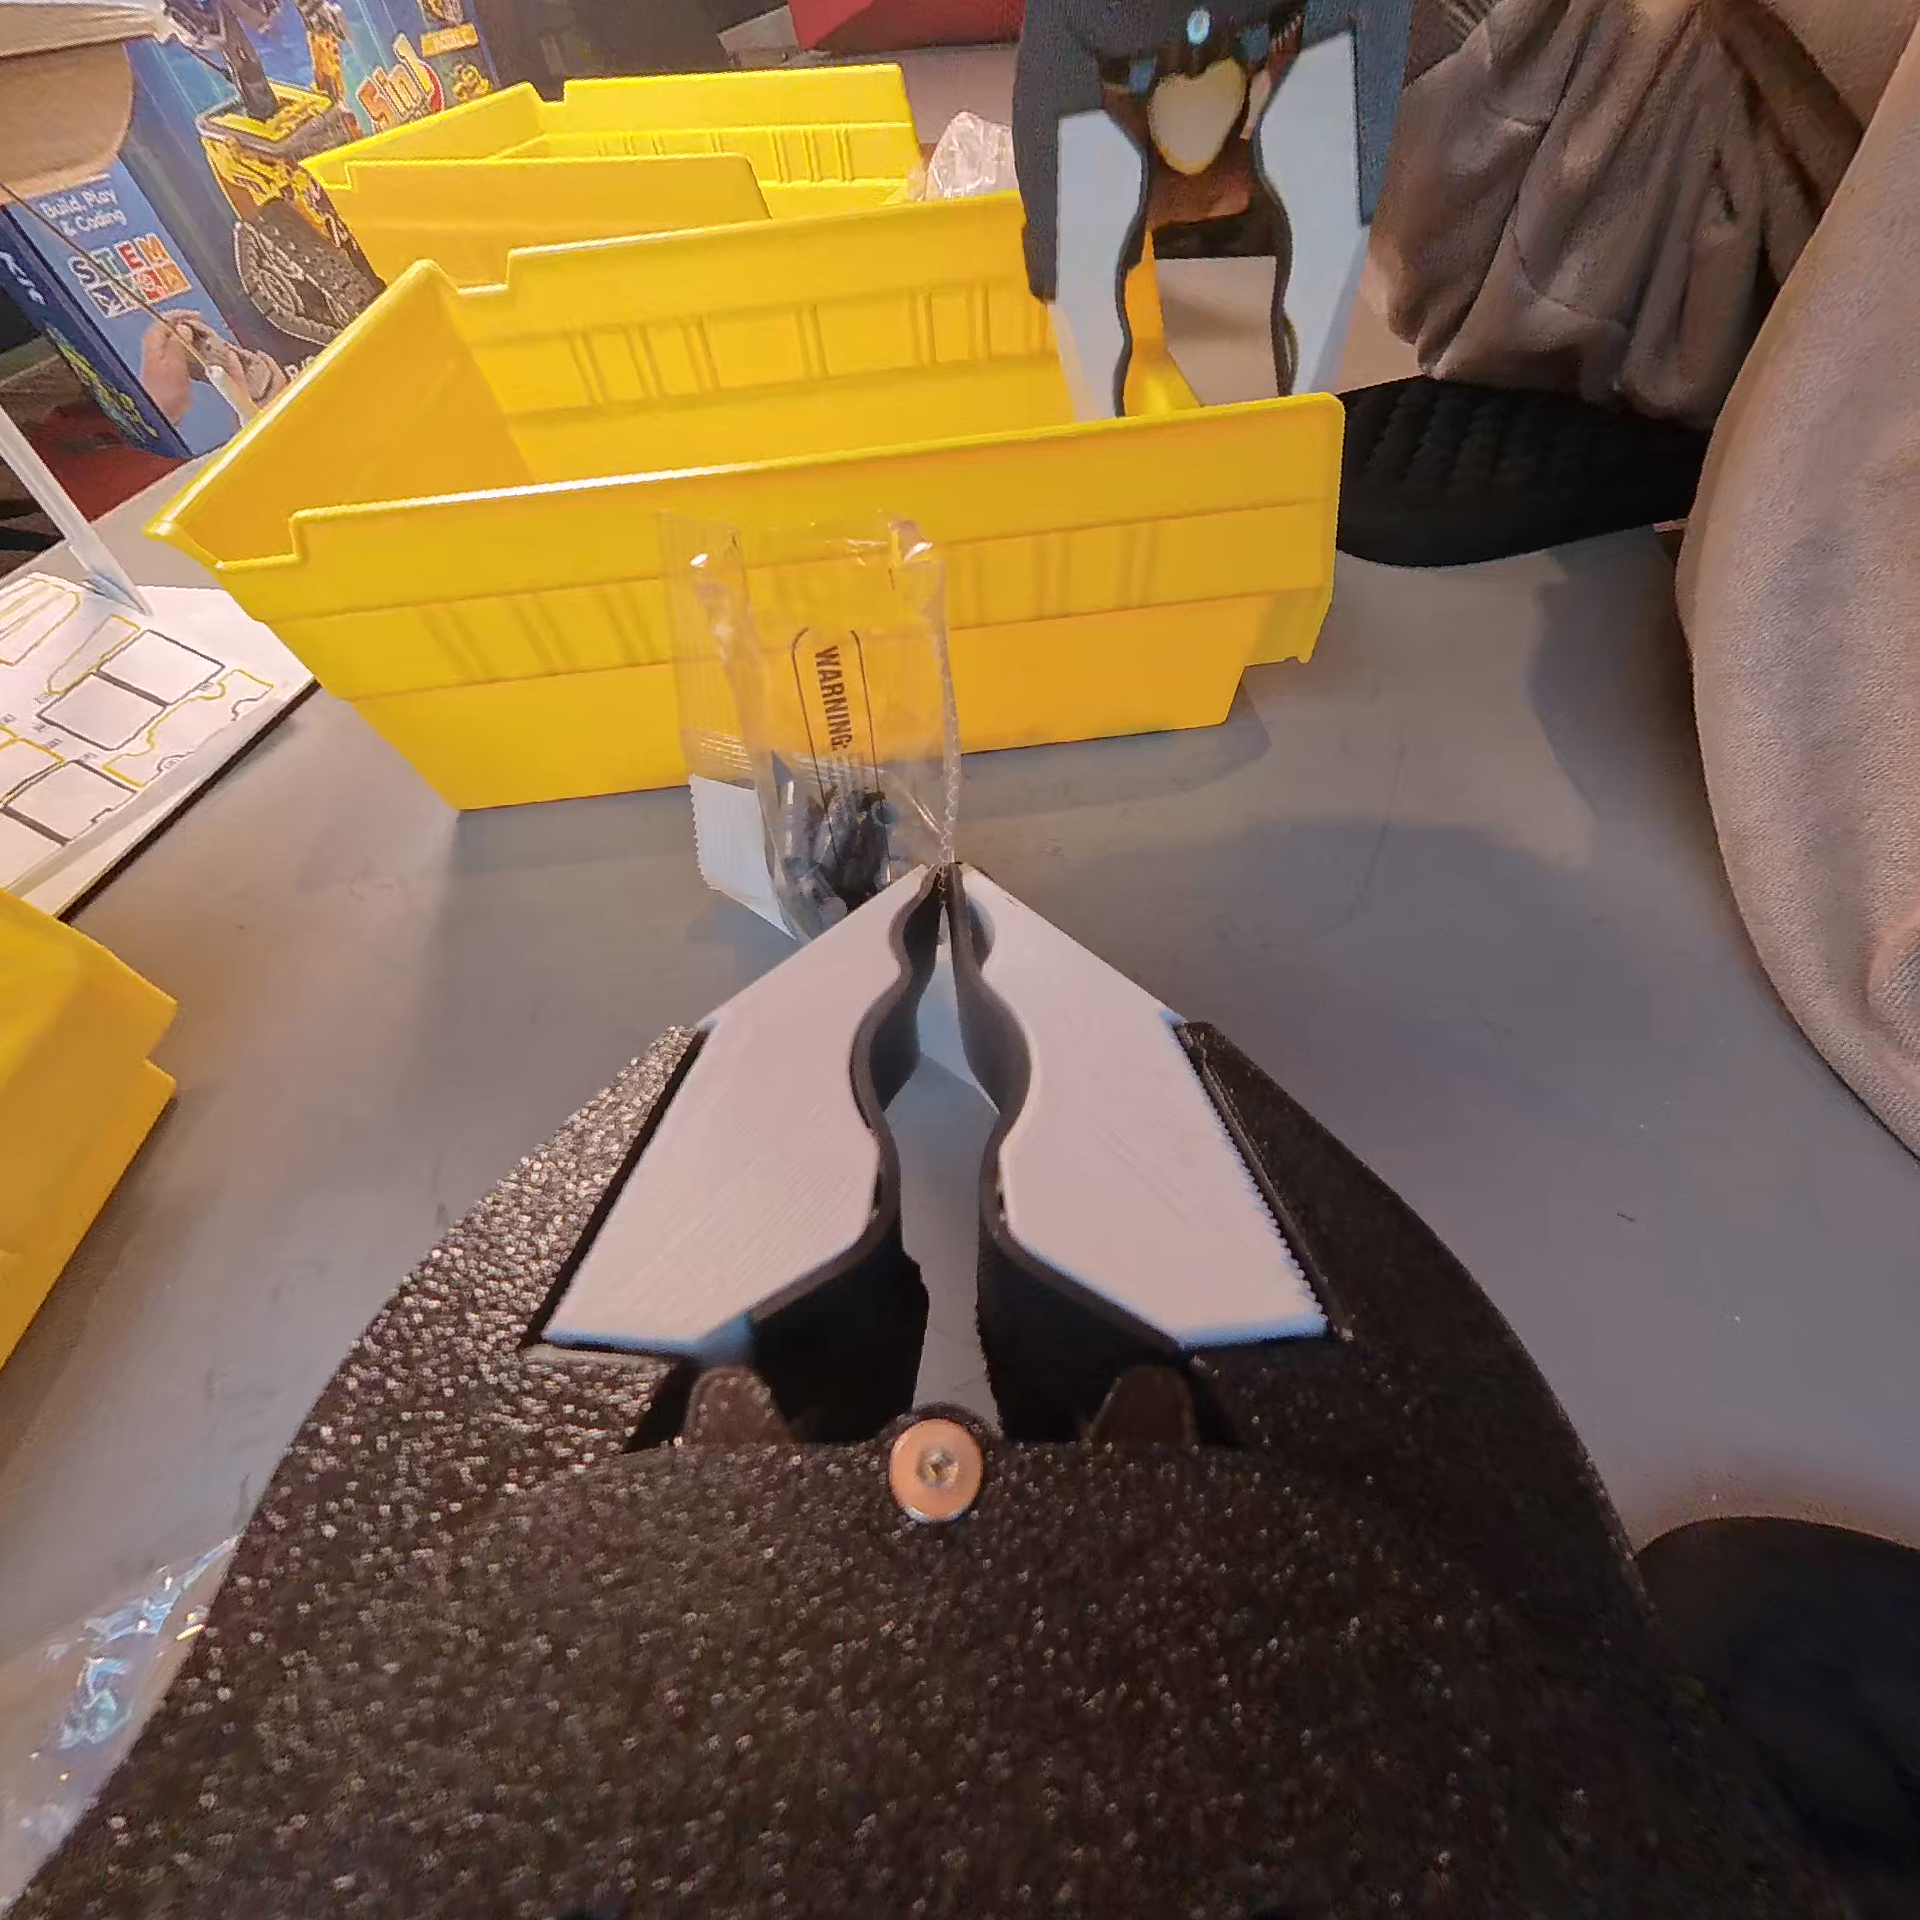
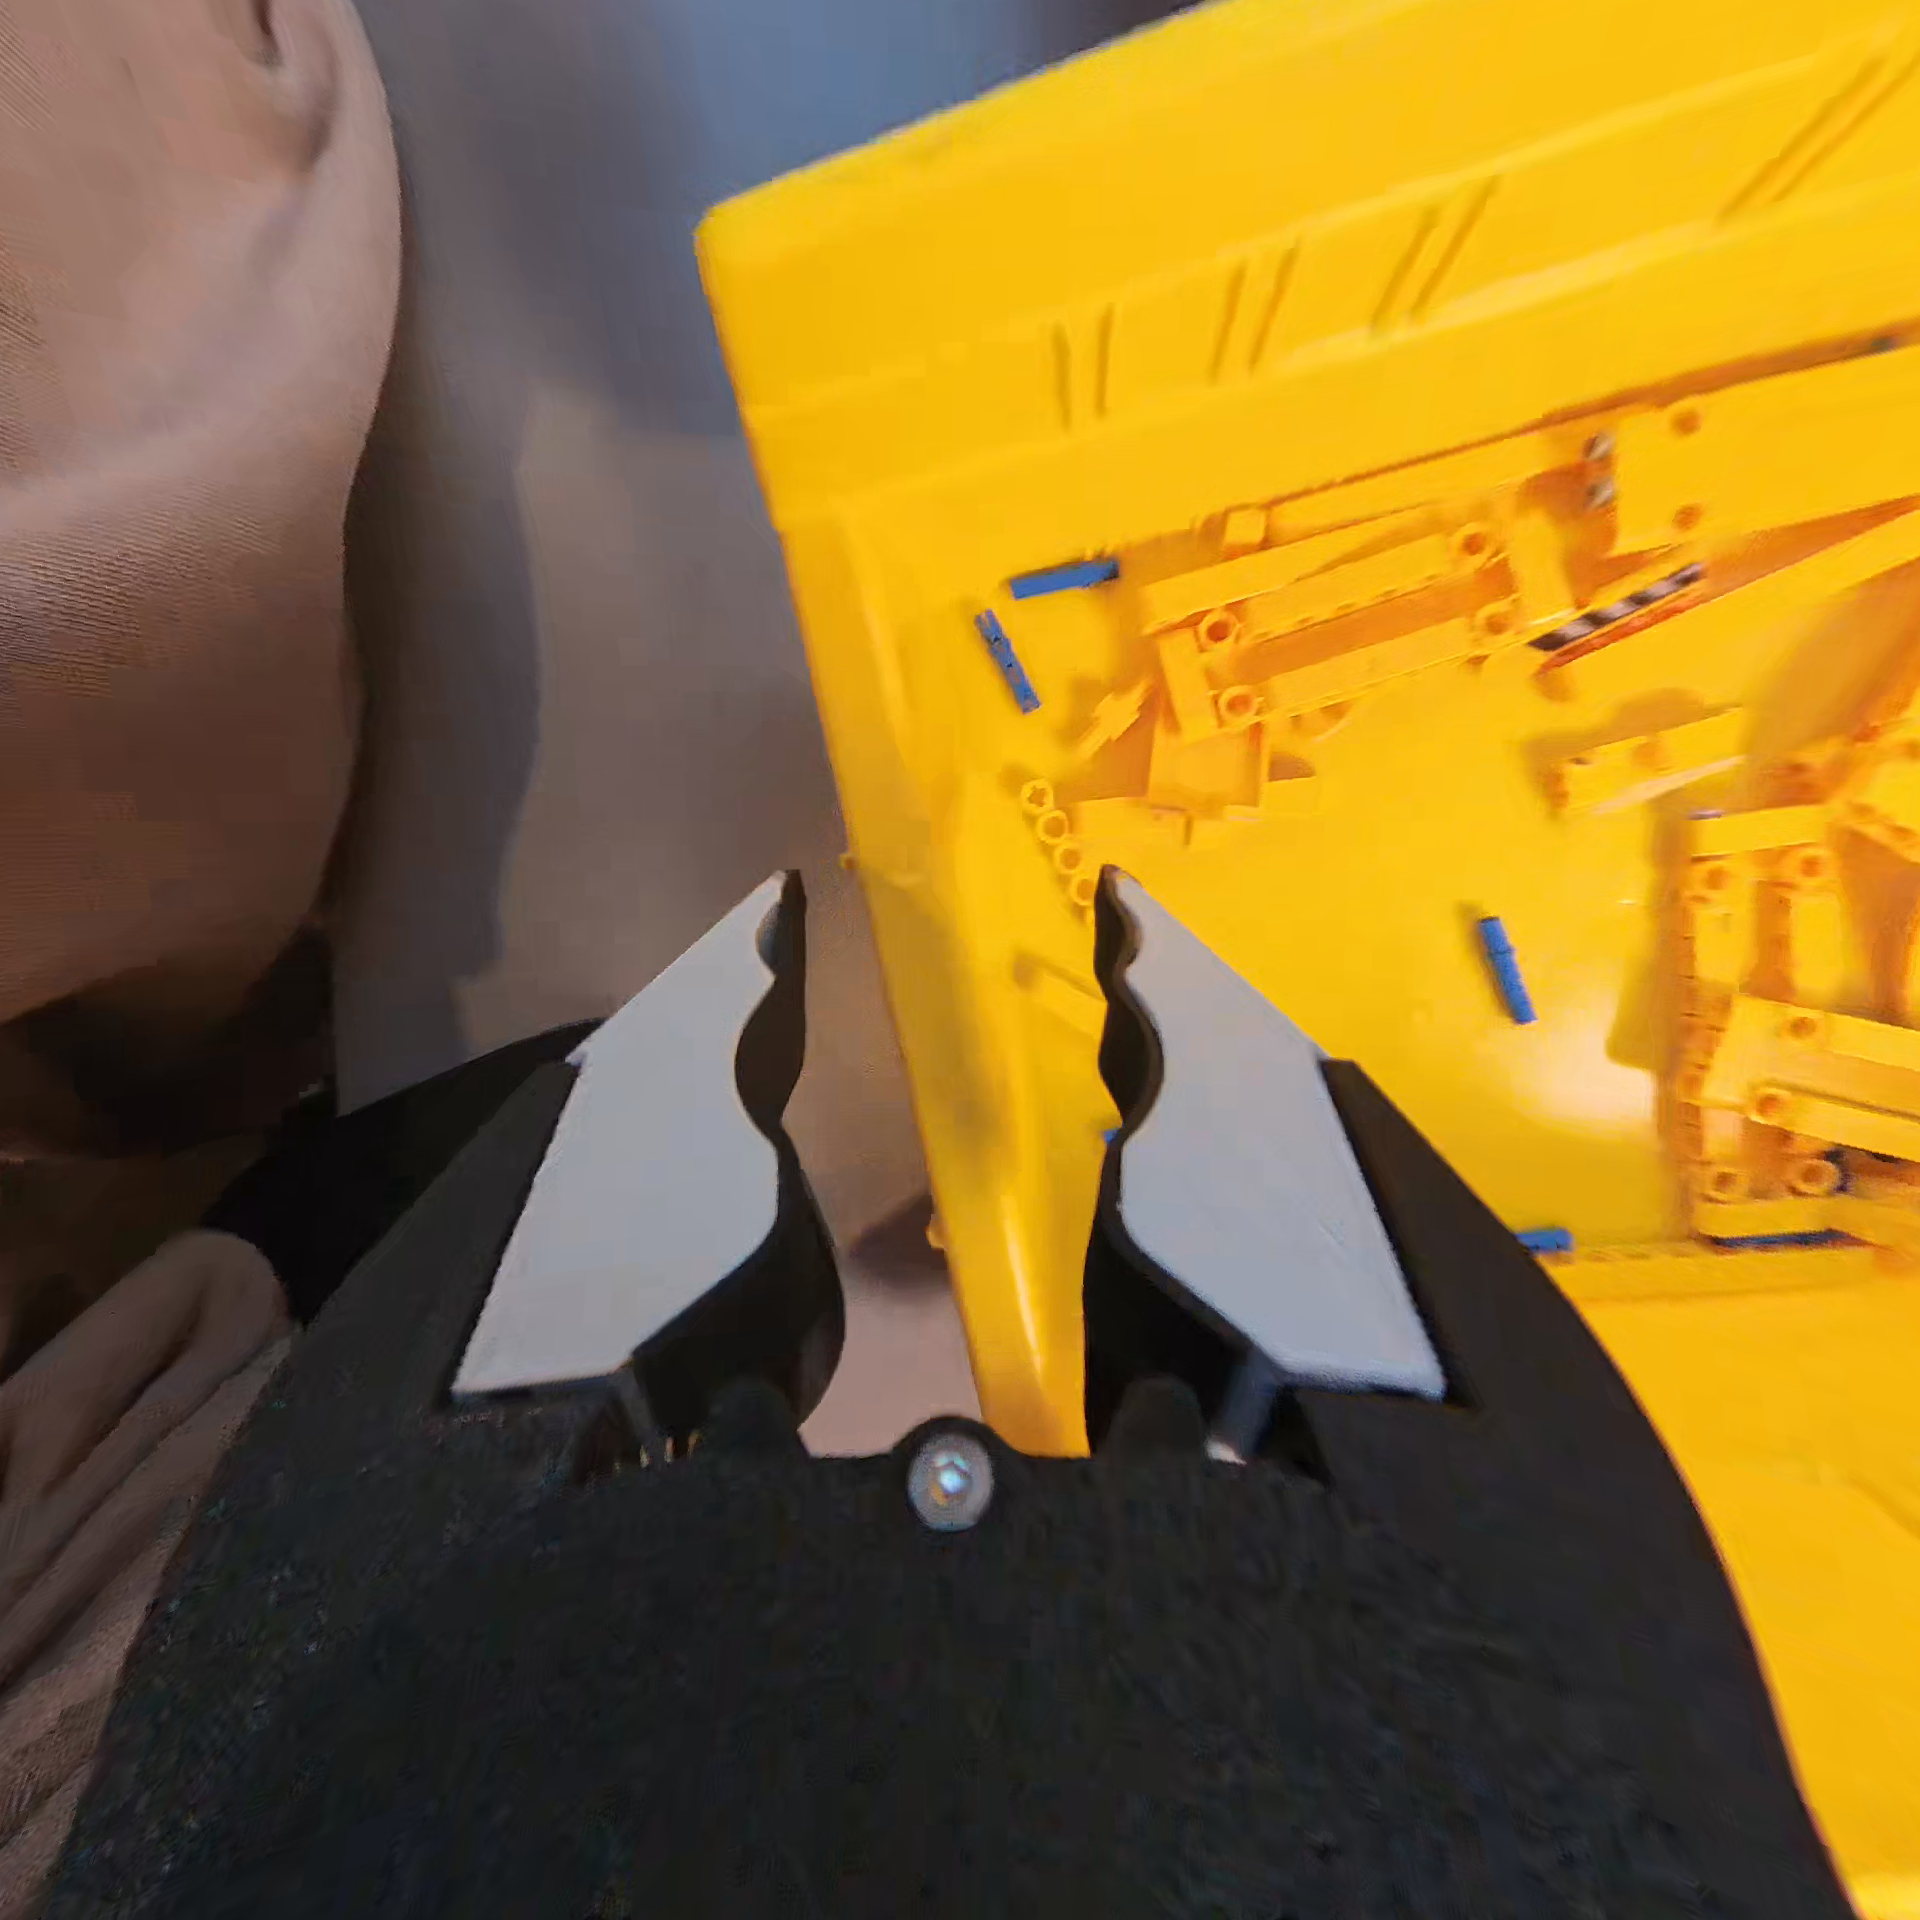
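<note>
Yellow bin [image 2: 1351, 260] holds yellow bricks [image 2: 1351, 623]; right hand-held gripper [image 2: 945, 883] gapes; left hand-held gripper [image 1: 943, 878] pinches clear bag [image 1: 821, 707].

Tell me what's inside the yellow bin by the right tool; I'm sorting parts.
The yellow bin holds loose yellow building pieces and small blue pins. The right tool covers its near part.

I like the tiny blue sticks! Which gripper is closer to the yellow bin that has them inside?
Right. The right gripper sits open astride the yellow bin wall, near the blue pins. The left gripper is off that bin, pinching a clear plastic bag.
</note>
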Available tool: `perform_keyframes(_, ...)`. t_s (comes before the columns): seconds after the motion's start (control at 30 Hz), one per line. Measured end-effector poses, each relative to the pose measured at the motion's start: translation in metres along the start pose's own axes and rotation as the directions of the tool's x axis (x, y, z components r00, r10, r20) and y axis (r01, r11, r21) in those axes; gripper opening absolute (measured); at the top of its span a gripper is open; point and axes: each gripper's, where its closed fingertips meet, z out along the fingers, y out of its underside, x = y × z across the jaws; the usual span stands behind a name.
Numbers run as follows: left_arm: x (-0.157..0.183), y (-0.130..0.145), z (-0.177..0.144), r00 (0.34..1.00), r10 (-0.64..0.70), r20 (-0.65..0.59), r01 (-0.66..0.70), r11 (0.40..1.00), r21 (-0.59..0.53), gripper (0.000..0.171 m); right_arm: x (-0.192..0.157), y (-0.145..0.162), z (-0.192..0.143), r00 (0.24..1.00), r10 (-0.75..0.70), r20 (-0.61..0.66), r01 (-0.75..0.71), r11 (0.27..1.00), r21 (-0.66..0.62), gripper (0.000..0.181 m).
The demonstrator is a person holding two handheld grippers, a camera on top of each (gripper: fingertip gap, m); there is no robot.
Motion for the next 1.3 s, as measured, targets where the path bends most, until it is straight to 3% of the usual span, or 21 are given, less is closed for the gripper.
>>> perform_keyframes(0.13,0.001,0.0,0.0,1.0,0.006,-0.001,-0.006,1.0,-0.002,0.0,-0.005,0.012,0.025,0.998,0.0,0.057,0.008,0.99,-0.142,0.028)
perform_keyframes(0.23,0.002,0.0,0.001,1.0,0.011,-0.003,-0.011,1.0,-0.005,0.0,0.005,0.006,0.032,1.0,-0.01,0.021,0.013,0.989,-0.145,0.026)
perform_keyframes(0.3,0.002,0.0,0.001,1.0,0.014,-0.003,-0.014,1.0,-0.007,0.0,0.02,0.001,0.031,0.997,-0.02,-0.072,0.009,0.99,-0.141,0.024)
perform_keyframes(0.37,0.002,0.0,0.0,1.0,0.02,0.0,-0.02,1.0,-0.011,0.0,0.013,0.0,0.028,0.99,-0.106,-0.091,0.087,0.978,-0.191,0.022)
perform_keyframes(0.47,0.002,0.0,0.0,1.0,0.021,0.001,-0.021,1.0,-0.012,0.0,-0.015,-0.011,0.027,0.989,-0.149,-0.01,0.145,0.975,-0.17,0.022)
perform_keyframes(0.57,0.003,-0.001,0.001,1.0,0.015,-0.007,-0.015,1.0,-0.008,0.0,0.024,0.002,0.028,0.986,-0.058,-0.155,0.023,0.975,-0.219,0.024)
perform_keyframes(0.67,0.003,0.0,0.001,1.0,0.019,0.0,-0.019,1.0,-0.012,0.0,0.001,-0.007,0.028,0.99,-0.124,-0.063,0.112,0.979,-0.173,0.022)
perform_keyframes(0.77,0.003,0.0,0.001,1.0,0.015,-0.004,-0.016,1.0,-0.011,0.0,-0.005,-0.002,0.033,0.995,-0.1,-0.02,0.094,0.978,-0.188,0.024)
perform_keyframes(0.87,0.004,-0.001,0.001,1.0,0.016,-0.006,-0.016,1.0,-0.011,0.0,0.003,-0.022,0.016,0.995,-0.077,-0.061,0.075,0.996,-0.039,0.046)
perform_keyframes(0.9,0.004,-0.001,0.001,1.0,0.018,-0.005,-0.018,1.0,-0.012,0.0,0.009,-0.034,0.007,0.994,-0.061,-0.092,0.065,0.997,0.043,0.056)
perform_keyframes(1.0,0.005,-0.001,0.002,1.0,0.017,-0.01,-0.017,1.0,-0.011,0.0,0.068,-0.069,-0.021,0.937,0.162,-0.309,-0.075,0.959,0.275,0.046)
perform_keyframes(1.07,0.006,-0.001,0.002,1.0,0.016,-0.015,-0.016,1.0,-0.009,0.0,0.097,-0.084,-0.019,0.898,0.279,-0.342,-0.141,0.915,0.378,0.047)
perform_keyframes(1.2,0.008,-0.001,0.003,1.0,0.024,-0.018,-0.025,1.0,-0.014,0.0,0.141,-0.088,0.02,0.848,0.296,-0.44,-0.151,0.93,0.335,0.056)
perform_keyframes(1.3,0.009,-0.001,0.003,0.999,0.033,-0.018,-0.034,0.999,-0.019,0.0,0.15,-0.078,0.041,0.854,0.309,-0.419,-0.204,0.939,0.277,0.035)
